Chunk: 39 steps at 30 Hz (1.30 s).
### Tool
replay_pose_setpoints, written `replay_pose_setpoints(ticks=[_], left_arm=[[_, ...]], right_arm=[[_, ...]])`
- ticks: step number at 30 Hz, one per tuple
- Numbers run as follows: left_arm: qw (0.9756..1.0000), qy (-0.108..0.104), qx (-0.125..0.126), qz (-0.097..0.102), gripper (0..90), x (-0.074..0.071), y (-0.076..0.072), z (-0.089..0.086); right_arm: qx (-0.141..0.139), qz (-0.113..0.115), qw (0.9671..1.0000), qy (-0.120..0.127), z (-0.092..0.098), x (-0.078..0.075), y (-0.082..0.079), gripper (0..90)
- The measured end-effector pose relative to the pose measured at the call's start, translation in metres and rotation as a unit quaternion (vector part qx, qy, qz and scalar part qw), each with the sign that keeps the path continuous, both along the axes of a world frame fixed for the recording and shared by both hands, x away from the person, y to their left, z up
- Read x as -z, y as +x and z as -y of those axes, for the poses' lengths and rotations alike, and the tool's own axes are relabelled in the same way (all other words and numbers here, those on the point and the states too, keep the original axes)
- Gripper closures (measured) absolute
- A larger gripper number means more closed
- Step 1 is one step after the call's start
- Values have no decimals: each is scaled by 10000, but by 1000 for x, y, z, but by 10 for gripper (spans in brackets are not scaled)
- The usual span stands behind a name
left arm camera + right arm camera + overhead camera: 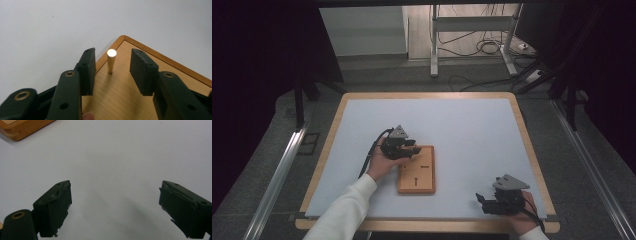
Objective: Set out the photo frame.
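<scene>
The bench (362, 120), pale grey on top with a wooden rim, carries everything here. On it lies a wooden board (416, 170), directly beneath the left gripper (412, 148), which the person's left hand holds over the board's far left corner. The right gripper (481, 201) sits well apart from the board, low over bare bench near the front edge, its jaws spread wide with nothing between them; from its own camera, a corner of the board (22, 128) shows up and to the left, far ahead of the pads. Smallest of all is the peg (111, 61), a short pale wooden pin standing upright in the board just ahead of the left gripper. It stands between the two pads, closer to the left pad, with a clear gap on each side, so the jaws are half closed around it and not gripping.
</scene>
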<state>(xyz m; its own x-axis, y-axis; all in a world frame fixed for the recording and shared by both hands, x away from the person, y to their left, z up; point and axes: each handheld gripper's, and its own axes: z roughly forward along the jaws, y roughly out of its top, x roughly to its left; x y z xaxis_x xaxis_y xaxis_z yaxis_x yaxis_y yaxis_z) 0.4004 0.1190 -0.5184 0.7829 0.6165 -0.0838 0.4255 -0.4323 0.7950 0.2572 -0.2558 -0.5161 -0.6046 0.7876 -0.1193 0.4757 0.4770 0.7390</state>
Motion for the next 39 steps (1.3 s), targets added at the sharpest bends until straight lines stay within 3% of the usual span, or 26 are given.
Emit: replay_pose_setpoints(ticks=[11,30,39], left_arm=[[9999,-44,104,-125,721,4,6,1],[9992,13,214,-331,840,5,12,2],[9978,-72,278,-598,834,4,17,0]], right_arm=[[79,-64,9999,-58,1,2,-1,113],[55,-23,10000,-47,-1,2,-1,113],[-369,89,9993,6,-20,-7,-5,113]])
